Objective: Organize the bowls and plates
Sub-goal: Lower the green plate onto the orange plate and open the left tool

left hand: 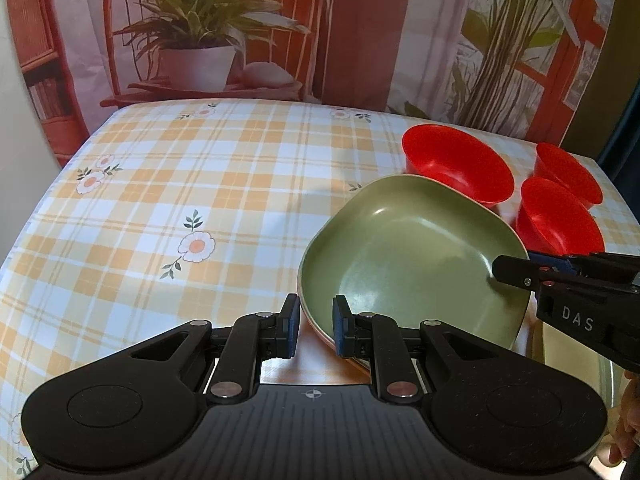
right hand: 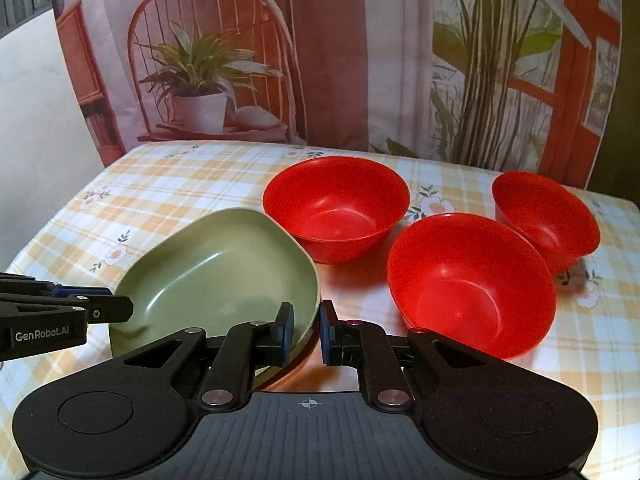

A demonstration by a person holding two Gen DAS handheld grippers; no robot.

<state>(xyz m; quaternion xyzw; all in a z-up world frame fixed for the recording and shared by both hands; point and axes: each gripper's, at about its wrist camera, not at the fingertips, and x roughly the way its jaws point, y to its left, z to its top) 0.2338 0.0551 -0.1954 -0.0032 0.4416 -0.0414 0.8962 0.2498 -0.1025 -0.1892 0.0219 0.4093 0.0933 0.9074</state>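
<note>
1. We see the left tool (left hand: 315, 330) low over the bench (left hand: 168, 208), its 2 blue pads drawn close together with the near rim of the green plate (left hand: 412, 256) caught between them: clenched on the plate.
2. In the right wrist view, the right tool (right hand: 307, 330) is likewise nearly closed, gripping the plate's rim at its right corner, 1 pad inside the rim and 1 outside.
3. Each tool shows in the other's view: the right one comes in from the right edge of the left view and meets the plate's far side; the left one comes in from the left edge of the right view and meets the plate's left rim.
4. The green plate is squarish with rounded corners and a pinkish-orange underside. It looks tilted, its near edge raised off the cloth; we cannot tell whether the far edge touches the bench.
5. We count 3 red bowls, all upright and empty: the back bowl (right hand: 336, 208) just behind the plate, the near bowl (right hand: 472, 284) just right of the right tool, and the far-right bowl (right hand: 546, 220) close behind the near one.
6. The bench carries a yellow-and-white checked cloth with daisy prints. A printed backdrop (right hand: 360, 48) of plants and a chair hangs behind.
</note>
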